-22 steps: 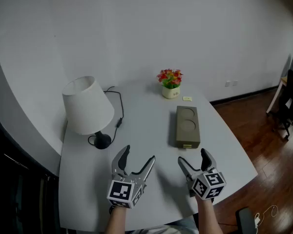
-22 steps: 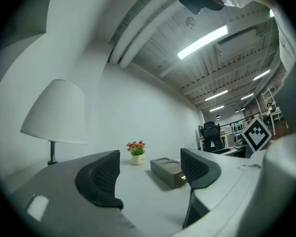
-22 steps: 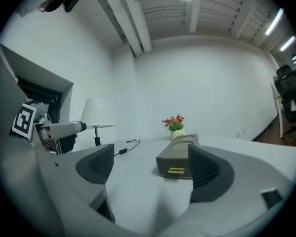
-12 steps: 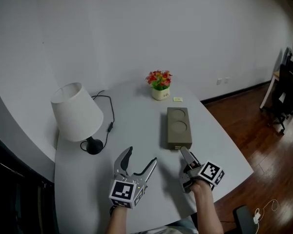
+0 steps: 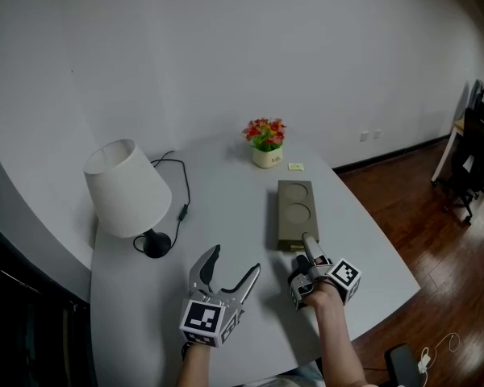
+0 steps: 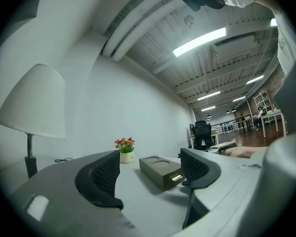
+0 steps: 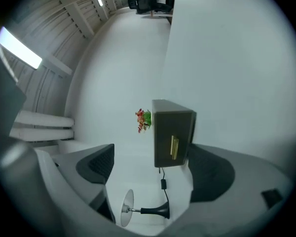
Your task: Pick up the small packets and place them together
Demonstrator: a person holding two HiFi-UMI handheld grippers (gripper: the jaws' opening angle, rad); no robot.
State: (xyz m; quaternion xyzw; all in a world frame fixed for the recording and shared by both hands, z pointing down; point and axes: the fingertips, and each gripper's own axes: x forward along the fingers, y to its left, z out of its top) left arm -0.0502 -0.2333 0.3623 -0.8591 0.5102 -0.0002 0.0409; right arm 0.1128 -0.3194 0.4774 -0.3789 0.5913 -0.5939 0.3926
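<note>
A small yellow packet (image 5: pixel 295 167) lies on the table beside the flower pot (image 5: pixel 265 143). An olive box (image 5: pixel 295 214) with two round recesses lies at mid-table; its near end face carries a yellowish strip (image 7: pixel 174 147). My right gripper (image 5: pixel 305 256) is rolled on its side just short of that end, open, and the box (image 7: pixel 171 132) shows ahead between its jaws without touching them (image 7: pixel 150 168). My left gripper (image 5: pixel 228 274) hovers over the near table, open and empty (image 6: pixel 150 174). The box (image 6: pixel 161 171) lies ahead of it.
A white-shaded lamp (image 5: pixel 127 188) stands at the left, its cord (image 5: pixel 182 200) trailing across the back of the table (image 5: pixel 226 216). The table's right edge drops to a wooden floor (image 5: pixel 419 216), where dark chairs (image 5: pixel 472 164) stand.
My right gripper has rolled onto its side and moved forward to the box's near end. The left gripper has barely moved. The head view swung slightly to the left.
</note>
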